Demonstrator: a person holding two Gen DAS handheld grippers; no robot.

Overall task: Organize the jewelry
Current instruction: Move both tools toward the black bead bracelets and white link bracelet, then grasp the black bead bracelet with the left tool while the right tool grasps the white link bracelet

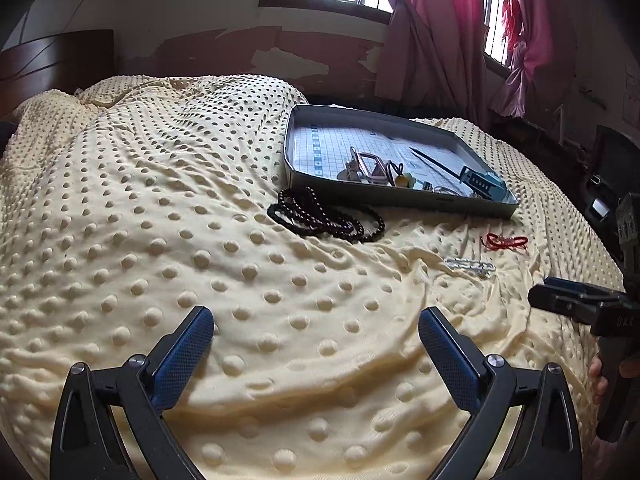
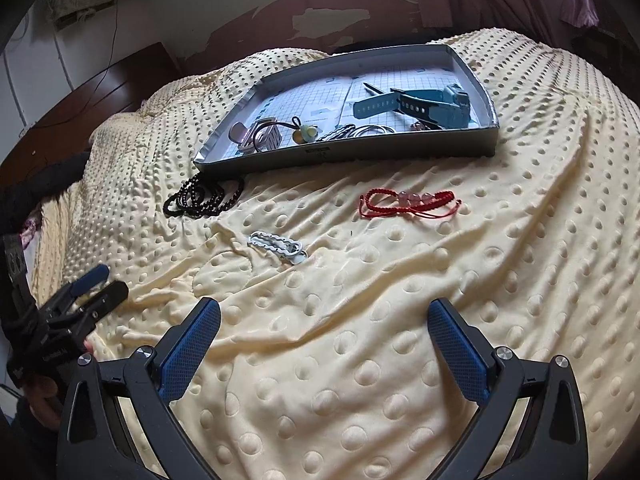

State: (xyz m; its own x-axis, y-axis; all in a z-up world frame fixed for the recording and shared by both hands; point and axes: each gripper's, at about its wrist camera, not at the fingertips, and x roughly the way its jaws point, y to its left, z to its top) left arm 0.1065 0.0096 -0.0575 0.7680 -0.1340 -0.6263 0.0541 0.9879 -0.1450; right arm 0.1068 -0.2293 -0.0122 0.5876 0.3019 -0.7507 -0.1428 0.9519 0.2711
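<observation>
The pale yellow dotted bedspread [image 2: 400,320] bears a shallow grey cardboard tray [image 2: 348,152] already holding sorted pieces. Outside it lie a black bead necklace [image 2: 204,198], red cord bracelet [image 2: 408,202] and white hair clip [image 2: 276,245], seemingly awaiting collection. Left gripper [image 1: 316,328] and right gripper [image 2: 324,320] hover with fingers spread, empty.

On the bedspread [image 2: 460,320], beads [image 2: 204,198], clip [image 2: 276,248] and corded bracelet [image 2: 408,202] lie before the tray [image 2: 348,154]; a watch [image 2: 416,104] lies inside it

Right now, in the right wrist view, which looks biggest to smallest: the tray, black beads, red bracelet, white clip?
1. Grey tray
2. Red bracelet and black beads: look alike, unsure
3. White clip
</observation>
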